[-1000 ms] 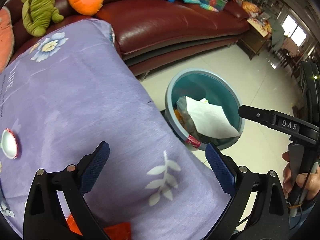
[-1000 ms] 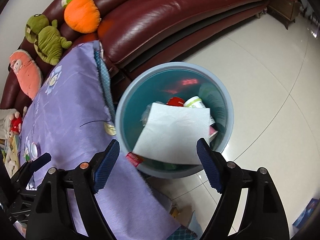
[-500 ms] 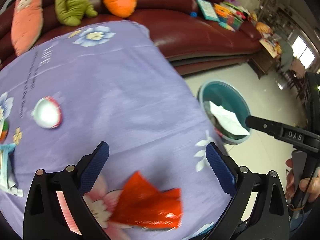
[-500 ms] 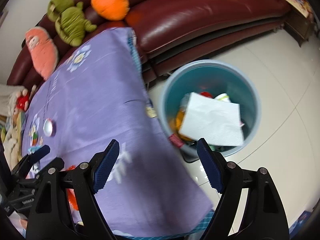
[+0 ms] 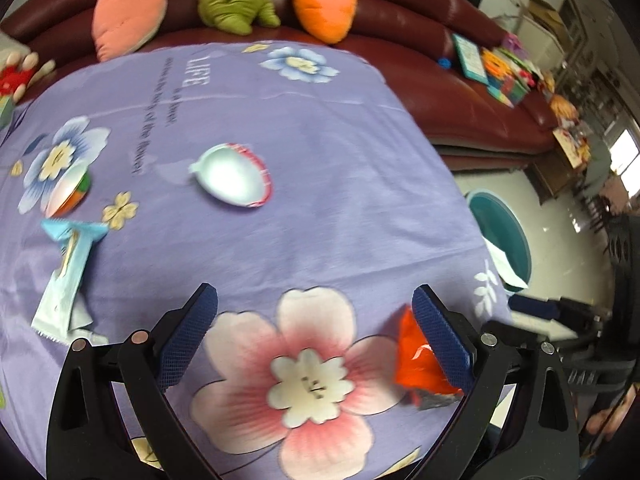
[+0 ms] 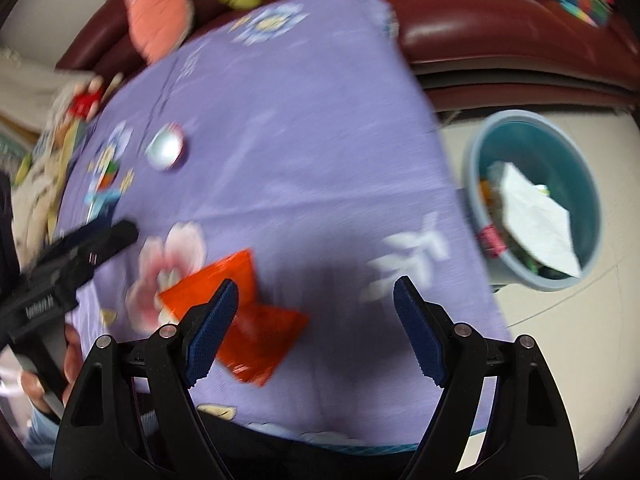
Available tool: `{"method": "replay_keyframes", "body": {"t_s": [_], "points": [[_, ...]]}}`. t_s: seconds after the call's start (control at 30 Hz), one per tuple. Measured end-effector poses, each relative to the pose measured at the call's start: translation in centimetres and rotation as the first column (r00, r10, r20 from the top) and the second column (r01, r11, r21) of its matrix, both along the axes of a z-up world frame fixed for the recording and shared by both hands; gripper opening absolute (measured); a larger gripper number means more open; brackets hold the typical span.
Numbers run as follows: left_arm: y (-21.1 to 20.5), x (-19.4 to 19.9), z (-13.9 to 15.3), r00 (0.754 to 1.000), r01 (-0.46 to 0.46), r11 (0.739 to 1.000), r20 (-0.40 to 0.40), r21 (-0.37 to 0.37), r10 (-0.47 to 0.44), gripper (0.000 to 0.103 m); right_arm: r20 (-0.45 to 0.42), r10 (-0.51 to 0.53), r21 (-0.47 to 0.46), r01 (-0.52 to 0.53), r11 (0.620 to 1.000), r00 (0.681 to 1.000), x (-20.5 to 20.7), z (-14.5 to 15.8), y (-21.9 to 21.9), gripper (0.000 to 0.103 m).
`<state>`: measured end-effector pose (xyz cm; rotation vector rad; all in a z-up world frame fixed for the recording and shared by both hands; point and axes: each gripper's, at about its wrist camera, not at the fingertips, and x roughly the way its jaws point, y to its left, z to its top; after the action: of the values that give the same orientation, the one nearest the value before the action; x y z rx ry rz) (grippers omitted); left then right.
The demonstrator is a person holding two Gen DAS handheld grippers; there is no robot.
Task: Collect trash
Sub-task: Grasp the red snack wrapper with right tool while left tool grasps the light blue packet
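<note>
Both grippers, left (image 5: pixel 316 320) and right (image 6: pixel 316 308), are wide open and hold nothing. The red wrapper (image 6: pixel 240 320) lies on the purple cloth (image 5: pixel 320 200) at 9 o'clock of the right gripper. The bin (image 6: pixel 536 200) stands at 2 o'clock.

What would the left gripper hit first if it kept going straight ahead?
Most likely the purple tablecloth itself; the left gripper is open and empty. The white lid lies farther along, though depth is unclear.
</note>
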<state>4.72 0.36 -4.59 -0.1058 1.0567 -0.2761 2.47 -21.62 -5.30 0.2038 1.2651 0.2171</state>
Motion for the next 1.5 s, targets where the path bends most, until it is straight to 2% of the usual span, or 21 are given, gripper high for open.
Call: {"method": "replay_keyframes", "body": {"t_s": [0.23, 0.43, 0.57, 0.6, 0.67, 0.7, 0.73, 0.77, 0.9, 1.1, 1.4, 1.5], "points": [[3.1, -0.5, -0.7, 0.999, -0.049, 0.999, -0.017, -0.022, 0.049, 0.098, -0.056, 0.104, -0.003, -0.104, 0.995, 0.993, 0.2, -1.6, 4.4, 0.076], [5.6, -1.0, -0.5, 0.996, -0.088, 0.995, -0.007, -0.036, 0.088, 0.098, -0.097, 0.101, 0.022, -0.099, 0.995, 0.99, 0.5, -3.1, 5.4, 0.076], [7.4, -1.4, -0.2, 0.993, -0.12, 0.992, -0.003, -0.05, 0.12, 0.098, -0.105, 0.104, 0.005, -0.104, 0.995, 0.989, 0.3, -3.5, 6.2, 0.074], [7.7, -1.4, -0.1, 0.992, -0.124, 0.991, -0.002, -0.054, 0.124, 0.098, -0.104, 0.109, 0.003, -0.11, 0.994, 0.989, 0.2, -3.5, 6.4, 0.072], [8.6, -1.6, 0.2, 0.991, -0.135, 0.989, 0.004, -0.062, 0.136, 0.098, -0.094, 0.125, -0.005, -0.126, 0.992, 0.988, 0.1, -3.4, 7.0, 0.057], [8.9, -1.7, 0.4, 0.99, -0.139, 0.988, 0.01, -0.063, 0.14, 0.098, -0.09, 0.132, -0.014, -0.134, 0.991, 0.987, 0.2, -3.4, 7.3, 0.052], [9.6, -1.8, 0.7, 0.989, -0.145, 0.988, 0.021, -0.059, 0.147, 0.098, -0.084, 0.142, -0.025, -0.144, 0.989, 0.986, 0.2, -3.2, 7.7, 0.037], [10.0, -1.8, 0.9, 0.988, -0.152, 0.987, 0.029, -0.053, 0.153, 0.098, -0.081, 0.146, -0.028, -0.148, 0.989, 0.986, 0.4, -3.2, 8.1, 0.028], [12.9, -1.8, 1.5, 0.975, -0.213, 0.977, 0.06, -0.023, 0.214, 0.098, -0.054, 0.16, -0.039, -0.162, 0.986, 0.986, 0.8, -2.3, 8.9, 0.028], [18.0, -1.0, 0.2, 0.945, -0.327, 0.945, 0.033, 0.006, 0.327, 0.098, -0.02, 0.149, -0.031, -0.149, 0.988, 0.989, 2.0, -1.2, 9.2, 0.028], [18.2, 1.6, -2.6, 0.949, -0.312, 0.947, -0.024, 0.076, 0.315, 0.098, 0.002, 0.125, -0.026, -0.125, 0.992, 0.992, 3.0, -0.3, 8.6, 0.028], [17.9, 2.2, -3.3, 0.95, -0.306, 0.949, -0.037, 0.078, 0.31, 0.098, 0.005, 0.115, -0.024, -0.115, 0.993, 0.993, 3.1, -0.2, 8.3, 0.028]]}}
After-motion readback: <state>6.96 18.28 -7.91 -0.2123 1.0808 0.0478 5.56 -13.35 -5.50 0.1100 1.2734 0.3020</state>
